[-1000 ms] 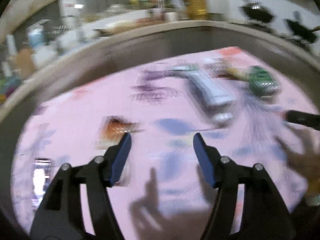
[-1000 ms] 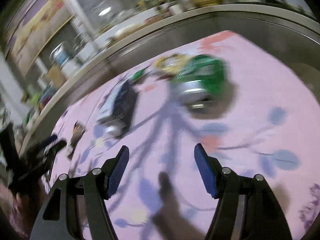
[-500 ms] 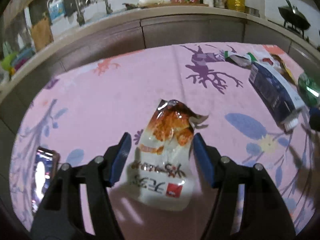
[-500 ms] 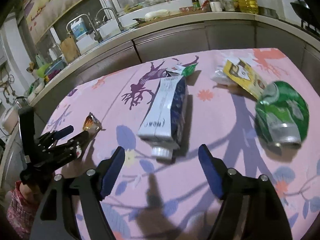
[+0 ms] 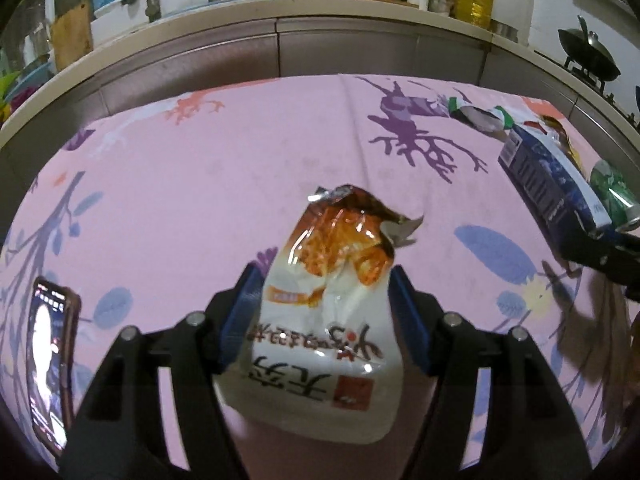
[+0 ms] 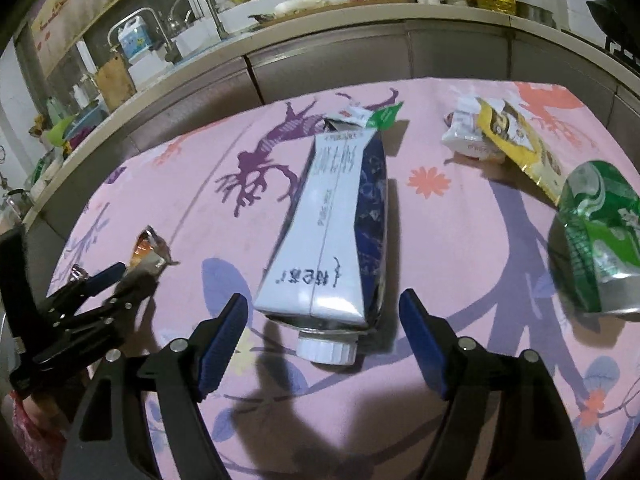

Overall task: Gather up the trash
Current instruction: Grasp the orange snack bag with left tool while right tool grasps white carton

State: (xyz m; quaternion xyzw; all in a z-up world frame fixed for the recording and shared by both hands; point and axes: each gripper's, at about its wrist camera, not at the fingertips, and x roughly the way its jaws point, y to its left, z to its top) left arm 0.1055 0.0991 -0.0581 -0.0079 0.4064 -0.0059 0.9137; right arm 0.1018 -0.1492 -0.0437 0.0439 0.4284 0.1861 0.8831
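Observation:
A white and orange snack bag (image 5: 328, 320) lies on the pink tablecloth (image 5: 240, 168). My left gripper (image 5: 322, 272) straddles it; the jaws are opening slightly and the bag's edges sit close to both blue pads. In the right wrist view the left gripper (image 6: 116, 276) is low at the left, with the bag's torn tip (image 6: 148, 248) showing beyond it. My right gripper (image 6: 320, 300) stands open around the capped end of a flattened white and blue carton (image 6: 336, 220), without touching it. A crushed green can (image 6: 596, 240) lies to the right.
A yellow packet (image 6: 520, 144) and a white wrapper (image 6: 464, 136) lie at the far right. A green and white wrapper (image 6: 376, 116) sits behind the carton. A lit phone (image 5: 50, 364) lies at the table's left edge. A kitchen counter runs behind the table.
The left gripper came down over the snack bag, which now sits deeper between its fingers. The right gripper swung from the green can to the carton, and its jaws widened.

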